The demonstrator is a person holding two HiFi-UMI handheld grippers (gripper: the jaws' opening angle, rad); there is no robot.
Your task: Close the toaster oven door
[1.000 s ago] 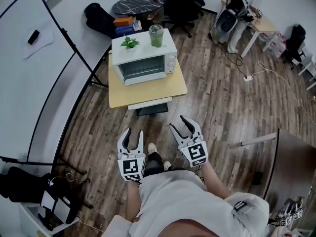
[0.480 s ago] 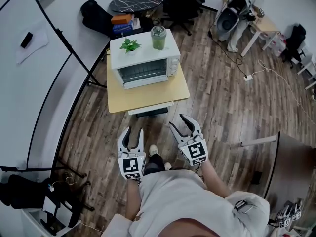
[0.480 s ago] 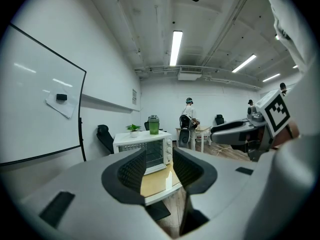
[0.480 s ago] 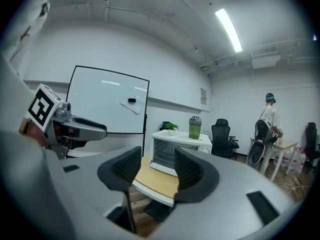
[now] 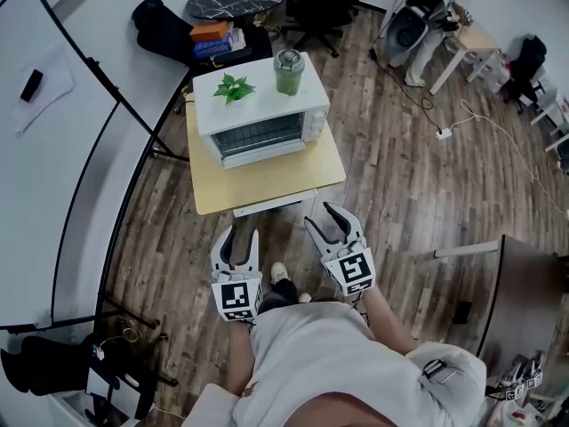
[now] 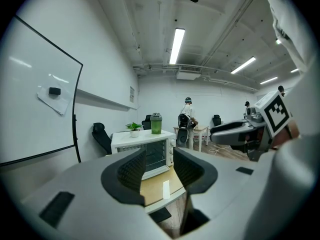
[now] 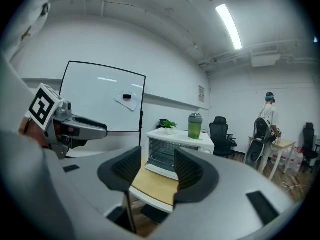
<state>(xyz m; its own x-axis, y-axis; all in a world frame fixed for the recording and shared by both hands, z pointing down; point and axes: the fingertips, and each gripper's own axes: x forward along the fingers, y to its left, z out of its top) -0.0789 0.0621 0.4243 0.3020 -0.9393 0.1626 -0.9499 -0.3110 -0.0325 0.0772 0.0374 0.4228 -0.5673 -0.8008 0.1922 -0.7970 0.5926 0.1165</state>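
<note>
Wood floor [image 5: 400,167] surrounds a small counter [image 5: 267,185] bearing the oven [image 5: 262,118], door seemingly shut, with a plant [image 5: 233,87] and green cup [image 5: 289,69] on top. Short of it, the left gripper [image 5: 240,234] and right gripper [image 5: 320,217] hover nearly level. Each gripper view shows jaws slightly apart, empty, framing the oven.

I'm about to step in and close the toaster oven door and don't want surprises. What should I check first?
1. Toaster oven door open or already shut: cannot tell; its glass front faces the person.
2. Left gripper and right gripper empty, jaws apart: ok.
3. Grippers within reach of the door: not ok; both are short of the wooden table.
4. Potted plant and green tumbler upright on the toaster oven: ok.
</note>
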